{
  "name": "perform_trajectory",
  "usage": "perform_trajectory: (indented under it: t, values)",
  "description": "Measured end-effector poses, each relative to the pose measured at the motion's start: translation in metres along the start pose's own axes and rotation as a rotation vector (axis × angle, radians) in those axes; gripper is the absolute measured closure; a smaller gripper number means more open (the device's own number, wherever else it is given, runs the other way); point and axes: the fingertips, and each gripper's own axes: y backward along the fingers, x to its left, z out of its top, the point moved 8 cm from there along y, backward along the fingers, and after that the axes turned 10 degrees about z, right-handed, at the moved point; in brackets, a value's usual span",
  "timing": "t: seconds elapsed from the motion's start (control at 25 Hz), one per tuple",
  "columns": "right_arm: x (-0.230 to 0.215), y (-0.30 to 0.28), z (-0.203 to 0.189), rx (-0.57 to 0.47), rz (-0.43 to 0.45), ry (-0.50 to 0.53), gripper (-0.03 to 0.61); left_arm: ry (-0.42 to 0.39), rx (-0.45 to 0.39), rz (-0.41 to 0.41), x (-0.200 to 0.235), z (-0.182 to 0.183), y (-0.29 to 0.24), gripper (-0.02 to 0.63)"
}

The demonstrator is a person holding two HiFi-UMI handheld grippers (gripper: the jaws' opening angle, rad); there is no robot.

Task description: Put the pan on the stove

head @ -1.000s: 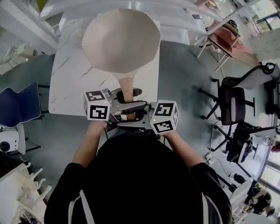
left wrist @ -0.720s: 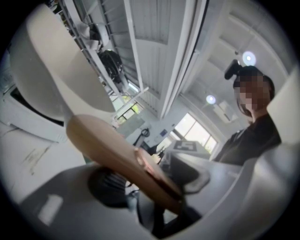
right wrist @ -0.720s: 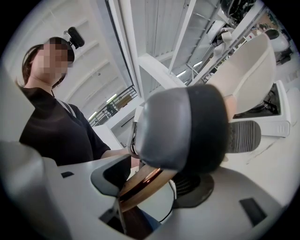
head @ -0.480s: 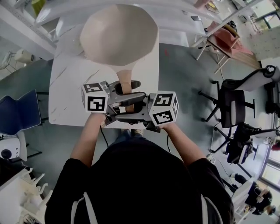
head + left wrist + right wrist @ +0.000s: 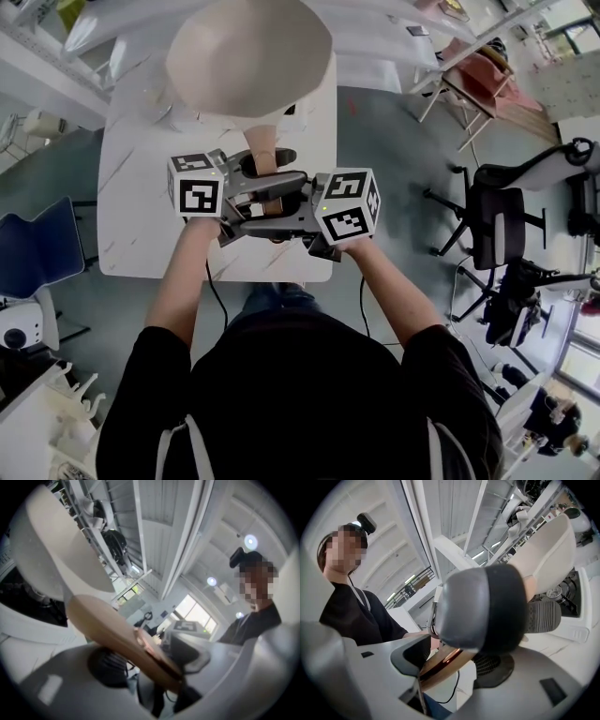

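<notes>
A cream pan [image 5: 248,56] with a tan handle [image 5: 265,161] hangs above the far end of the white table [image 5: 141,216]. Both grippers grasp that handle from opposite sides. My left gripper [image 5: 255,178] is shut on the handle [image 5: 117,634], which runs slantwise between its jaws. My right gripper [image 5: 278,217] is shut on the handle's [image 5: 440,665] end. The pan's bowl [image 5: 553,555] shows tilted above a white stove with a black burner [image 5: 562,595]. In the head view the pan hides most of the stove.
Office chairs [image 5: 502,230] stand on the grey floor at the right, and a blue chair [image 5: 37,244] at the left. White shelving [image 5: 56,37] runs behind the table. A black cable [image 5: 217,300] hangs off the table's near edge.
Both grippers and the pan have moved together away from me, farther over the table towards its far end. The grip on the handle looks the same.
</notes>
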Motion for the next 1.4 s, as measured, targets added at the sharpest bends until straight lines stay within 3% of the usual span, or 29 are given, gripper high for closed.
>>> perform_trajectory:
  t: [0.48, 1.4]
  values:
    - [-0.036, 0.013, 0.004, -0.006, -0.001, -0.042, 0.334, 0.049, -0.004, 0.000, 0.036, 0.005, -0.016, 0.342]
    - [-0.059, 0.029, 0.000, -0.022, 0.048, -0.121, 0.333, 0.125, 0.003, 0.050, 0.057, 0.003, -0.033, 0.341]
